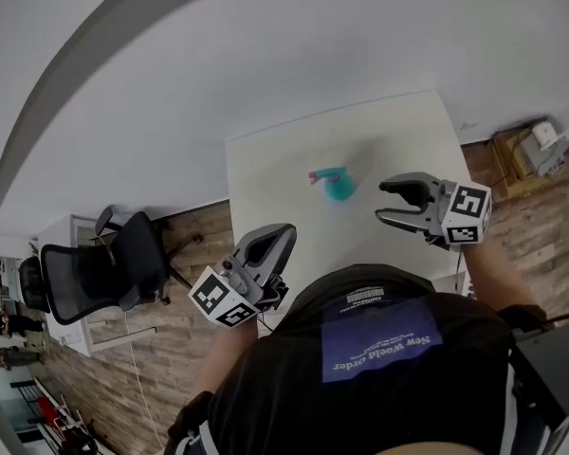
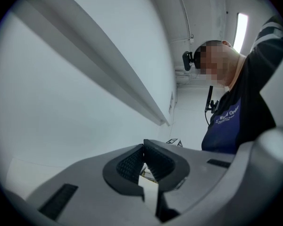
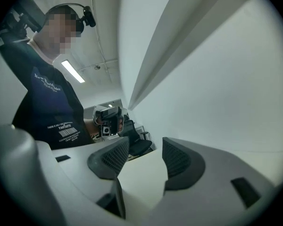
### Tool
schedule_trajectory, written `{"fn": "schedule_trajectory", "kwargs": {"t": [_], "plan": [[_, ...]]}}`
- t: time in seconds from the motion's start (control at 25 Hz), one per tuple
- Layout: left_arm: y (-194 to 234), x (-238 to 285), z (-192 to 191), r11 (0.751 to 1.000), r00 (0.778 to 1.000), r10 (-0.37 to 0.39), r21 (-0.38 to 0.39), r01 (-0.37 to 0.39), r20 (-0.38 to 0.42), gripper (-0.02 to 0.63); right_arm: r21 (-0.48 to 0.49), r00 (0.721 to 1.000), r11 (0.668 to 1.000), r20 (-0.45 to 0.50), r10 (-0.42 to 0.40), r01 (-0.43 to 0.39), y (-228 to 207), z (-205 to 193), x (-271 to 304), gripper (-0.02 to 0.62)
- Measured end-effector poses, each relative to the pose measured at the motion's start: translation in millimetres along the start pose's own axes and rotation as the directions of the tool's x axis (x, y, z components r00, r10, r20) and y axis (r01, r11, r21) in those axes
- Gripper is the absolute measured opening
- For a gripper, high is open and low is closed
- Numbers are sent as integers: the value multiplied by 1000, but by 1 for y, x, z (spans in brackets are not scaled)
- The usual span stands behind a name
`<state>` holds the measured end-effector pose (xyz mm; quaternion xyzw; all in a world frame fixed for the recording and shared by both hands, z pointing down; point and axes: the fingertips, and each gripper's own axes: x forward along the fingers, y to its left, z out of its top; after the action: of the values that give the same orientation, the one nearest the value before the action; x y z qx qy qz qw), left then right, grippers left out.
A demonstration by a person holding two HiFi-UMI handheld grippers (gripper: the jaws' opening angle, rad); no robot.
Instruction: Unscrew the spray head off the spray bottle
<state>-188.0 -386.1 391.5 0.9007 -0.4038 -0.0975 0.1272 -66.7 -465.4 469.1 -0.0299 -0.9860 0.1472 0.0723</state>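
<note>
Head view: teal spray bottle [image 1: 335, 184] on smooth white rectangular table [image 1: 284, 164].

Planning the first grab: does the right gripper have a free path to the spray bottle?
Likely yes: the right gripper is open, with only bare table between it and the spray bottle.

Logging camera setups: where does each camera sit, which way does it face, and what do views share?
Head view: on the person's head, looking steeply down at the white rectangular table and teal plastic spray bottle; dark T-shirt, left gripper and right gripper show.
Left gripper view: rides that gripper, looks along shut jaws toward the person's T-shirt.
Right gripper view: rides that gripper, looks along open, empty jaws toward the T-shirt, left gripper and black office chair.
Shared: the T-shirt shows in all three.
</note>
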Motion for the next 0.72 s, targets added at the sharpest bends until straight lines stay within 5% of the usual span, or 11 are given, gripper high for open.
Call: {"fn": "schedule_trajectory", "kwargs": {"t": [0.28, 0.48, 0.6, 0.72], "plan": [[39, -28, -7, 994, 994, -107, -4, 107, -4, -9, -28, 965, 966, -60, -257, 256, -33, -51, 47, 277], [55, -29, -12, 993, 993, -116, 13, 116, -38, -9, -13, 947, 954, -117, -300, 301, -47, -71, 49, 281], [65, -16, -34, 991, 979, -103, 63, 115, -178, -9, -7, 949, 957, -127, -289, 290, -53, -75, 47, 281], [73, 7, -62, 965, 919, -89, 196, 175, -384, -9, 0, 953, 961, -127, -275, 277, -59, -78, 43, 281]]}}
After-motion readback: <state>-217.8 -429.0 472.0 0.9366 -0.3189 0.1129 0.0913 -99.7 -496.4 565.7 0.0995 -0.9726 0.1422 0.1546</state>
